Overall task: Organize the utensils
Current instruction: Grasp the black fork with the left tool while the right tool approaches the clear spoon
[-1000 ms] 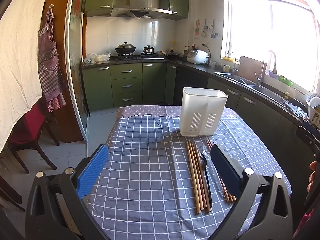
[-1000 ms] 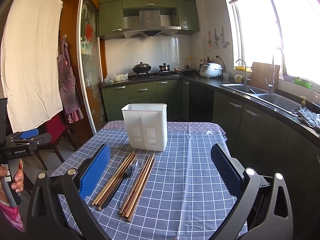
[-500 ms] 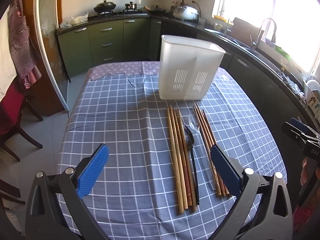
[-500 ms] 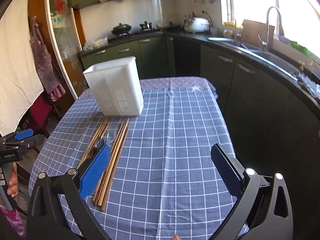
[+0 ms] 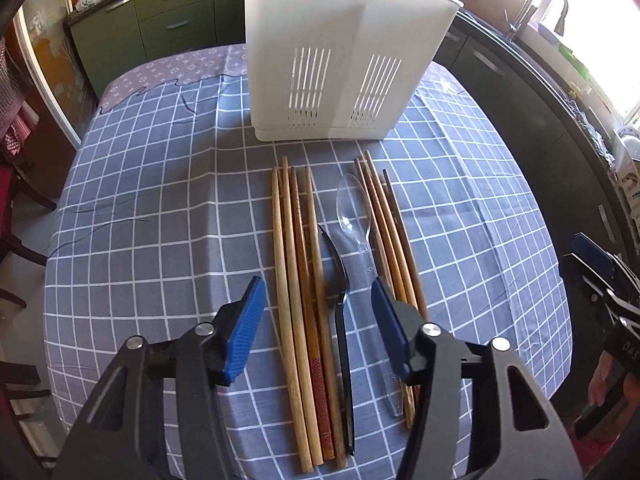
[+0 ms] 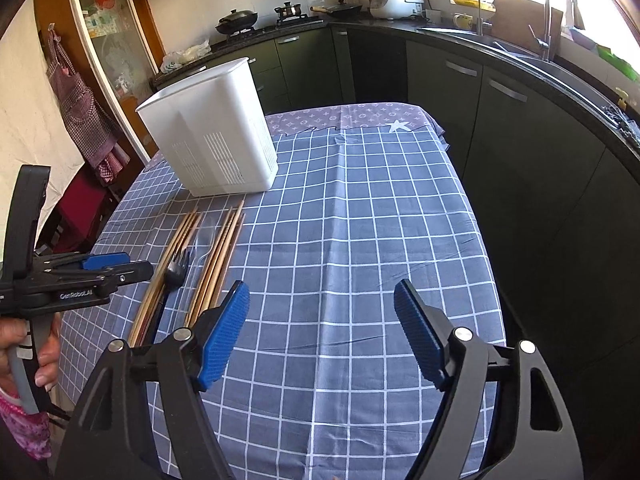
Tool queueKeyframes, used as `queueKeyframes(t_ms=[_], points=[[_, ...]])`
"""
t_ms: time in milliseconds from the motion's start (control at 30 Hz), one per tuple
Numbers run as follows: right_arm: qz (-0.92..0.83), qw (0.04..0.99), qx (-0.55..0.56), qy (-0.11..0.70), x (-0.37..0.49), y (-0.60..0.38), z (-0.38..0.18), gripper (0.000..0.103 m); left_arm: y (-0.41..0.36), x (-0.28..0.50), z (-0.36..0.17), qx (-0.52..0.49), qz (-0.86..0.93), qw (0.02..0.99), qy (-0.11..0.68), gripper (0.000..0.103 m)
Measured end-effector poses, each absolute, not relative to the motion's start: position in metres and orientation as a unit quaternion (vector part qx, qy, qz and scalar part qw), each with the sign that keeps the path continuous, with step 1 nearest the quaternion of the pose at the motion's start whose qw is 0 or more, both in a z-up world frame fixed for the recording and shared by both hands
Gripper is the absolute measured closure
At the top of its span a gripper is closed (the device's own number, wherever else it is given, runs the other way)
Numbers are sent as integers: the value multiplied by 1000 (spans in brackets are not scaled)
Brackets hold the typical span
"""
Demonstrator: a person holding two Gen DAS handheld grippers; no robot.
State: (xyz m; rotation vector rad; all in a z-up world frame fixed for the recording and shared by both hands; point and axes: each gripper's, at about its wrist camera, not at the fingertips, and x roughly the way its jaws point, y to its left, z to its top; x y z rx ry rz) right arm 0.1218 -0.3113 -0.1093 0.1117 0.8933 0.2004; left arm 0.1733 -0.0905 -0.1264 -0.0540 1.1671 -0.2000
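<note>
A white slotted utensil holder (image 5: 344,56) stands at the far side of the table; it also shows in the right wrist view (image 6: 212,128). In front of it lie several light wooden chopsticks (image 5: 292,288), a black fork (image 5: 340,304), a clear plastic spoon (image 5: 356,220) and several darker chopsticks (image 5: 390,232). My left gripper (image 5: 318,320) is open, low over the near ends of the light chopsticks and the fork, touching nothing. My right gripper (image 6: 320,332) is open and empty over bare cloth, right of the utensils (image 6: 208,264).
The table has a blue checked cloth (image 6: 360,240). Dark green kitchen cabinets (image 6: 500,128) and a sink (image 6: 520,52) run along the right. A red chair (image 5: 12,184) stands left of the table. The left gripper's body (image 6: 76,276) shows at the left edge of the right wrist view.
Both grippers have moved forward and tilted down toward the table. My left gripper's jaws have narrowed and now straddle the chopsticks and fork. The right jaws have also narrowed somewhat.
</note>
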Motion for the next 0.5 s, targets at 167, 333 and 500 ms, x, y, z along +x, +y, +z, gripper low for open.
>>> queueKeyframes(t_ms=[167,333,500], points=[[97,895,55,432,125,-311,-111,28,-92,182,-134,-36,-97,819,564,59],[100,893,54,435,126,-309,-115,28,-100,187,-136,-36,-111,813,571,69],[102,893,53,436,127,-308,-116,28,-113,190,-143,-32,-123,805,580,87]])
